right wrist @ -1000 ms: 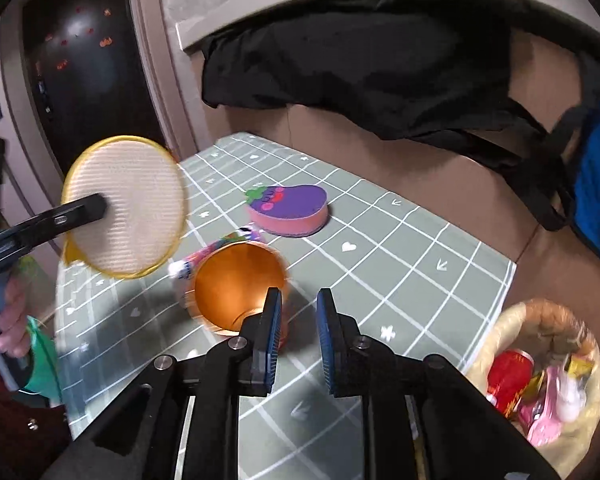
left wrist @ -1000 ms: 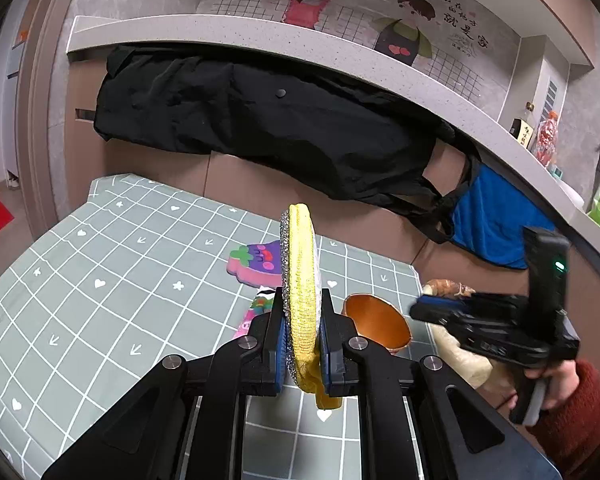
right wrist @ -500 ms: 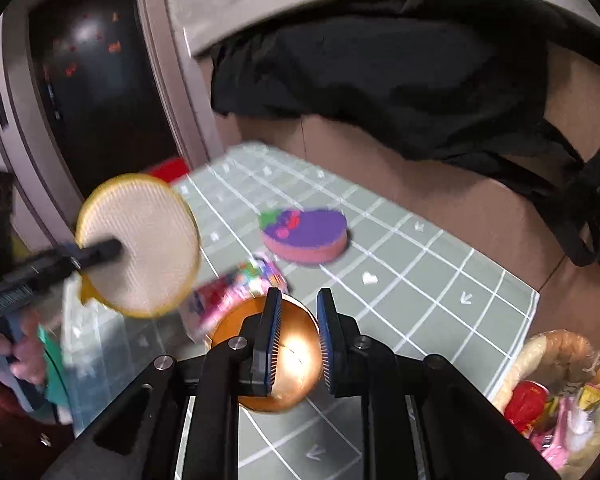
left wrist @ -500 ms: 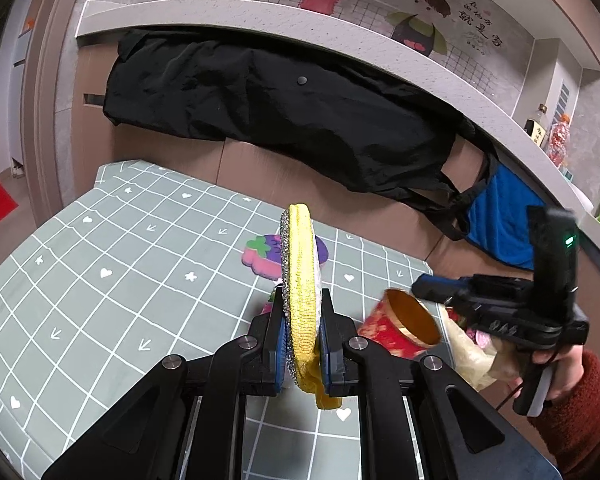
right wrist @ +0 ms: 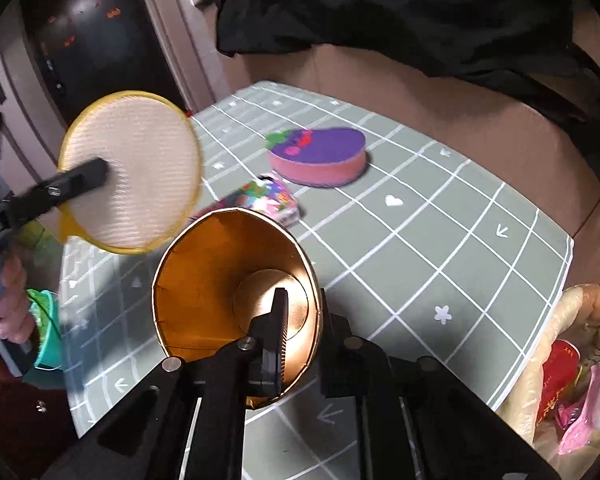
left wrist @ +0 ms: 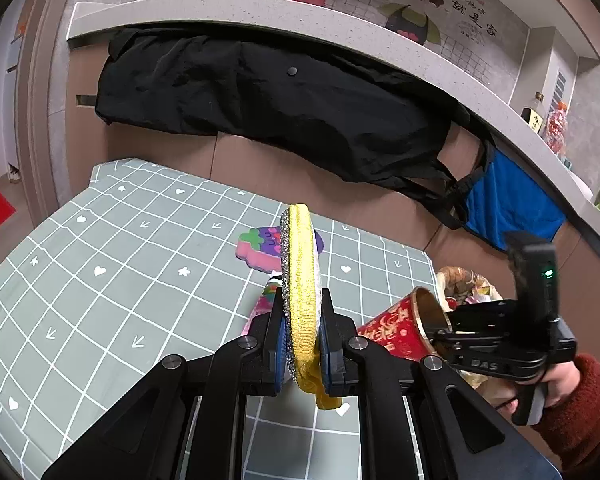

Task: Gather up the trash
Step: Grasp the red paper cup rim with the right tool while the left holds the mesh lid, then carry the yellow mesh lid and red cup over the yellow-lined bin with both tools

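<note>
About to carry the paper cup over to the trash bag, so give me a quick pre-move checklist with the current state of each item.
1. Right gripper clamped on the paper cup wall: ok, jaws have just been closing, one finger inside the rim, one outside.
2. Cup off the table: ok, it looks lifted in the left wrist view.
3. Cup empty: ok, gold inside shows bare.
4. Trash bag open and in reach: ok, mouth open beside the table edge.
5. Left gripper secure on the round scrubber: ok.
6. Candy wrapper and eggplant sponge out of the path: cannot tell.
</note>
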`<state>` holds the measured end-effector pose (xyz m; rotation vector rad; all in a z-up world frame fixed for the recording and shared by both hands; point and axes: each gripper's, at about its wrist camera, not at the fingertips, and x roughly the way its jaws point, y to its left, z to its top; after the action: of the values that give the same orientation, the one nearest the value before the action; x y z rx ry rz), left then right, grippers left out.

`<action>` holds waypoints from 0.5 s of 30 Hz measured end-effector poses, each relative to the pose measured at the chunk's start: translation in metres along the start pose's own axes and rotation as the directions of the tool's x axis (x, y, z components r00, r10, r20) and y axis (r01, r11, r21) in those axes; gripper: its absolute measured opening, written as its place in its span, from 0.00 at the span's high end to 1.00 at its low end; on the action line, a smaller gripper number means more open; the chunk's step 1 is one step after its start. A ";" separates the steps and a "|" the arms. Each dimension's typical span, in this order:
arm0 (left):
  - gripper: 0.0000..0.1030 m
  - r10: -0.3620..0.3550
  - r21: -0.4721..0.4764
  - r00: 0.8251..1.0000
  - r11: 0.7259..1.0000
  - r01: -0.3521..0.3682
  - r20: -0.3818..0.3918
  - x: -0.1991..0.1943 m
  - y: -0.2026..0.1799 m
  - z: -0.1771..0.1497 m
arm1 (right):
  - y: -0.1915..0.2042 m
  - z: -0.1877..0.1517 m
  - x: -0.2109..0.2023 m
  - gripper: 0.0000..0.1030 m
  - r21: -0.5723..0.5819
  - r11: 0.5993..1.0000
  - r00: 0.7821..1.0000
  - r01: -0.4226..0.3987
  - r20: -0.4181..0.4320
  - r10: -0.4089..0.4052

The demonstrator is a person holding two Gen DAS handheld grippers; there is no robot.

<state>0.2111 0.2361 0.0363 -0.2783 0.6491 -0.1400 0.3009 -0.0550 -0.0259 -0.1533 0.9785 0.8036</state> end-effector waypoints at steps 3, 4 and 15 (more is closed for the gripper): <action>0.87 -0.007 0.015 1.000 1.000 0.007 0.012 -0.002 -0.009 0.003 | 0.002 0.003 -0.019 0.90 0.005 1.000 0.998 0.018 0.061 -0.018; 0.87 -0.010 0.020 1.000 1.000 0.010 0.016 -0.003 -0.011 0.005 | 0.002 0.005 -0.026 0.90 0.009 0.999 0.996 0.038 0.083 -0.039; 0.87 -0.123 0.150 0.986 0.983 0.106 0.110 -0.012 -0.112 0.037 | -0.003 0.001 -0.138 0.90 0.057 0.963 0.907 0.263 0.327 -0.267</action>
<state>0.2199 0.1401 0.1044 -0.1835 0.5022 -0.2773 0.2618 -0.1310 0.0824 -0.1321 0.6248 0.5494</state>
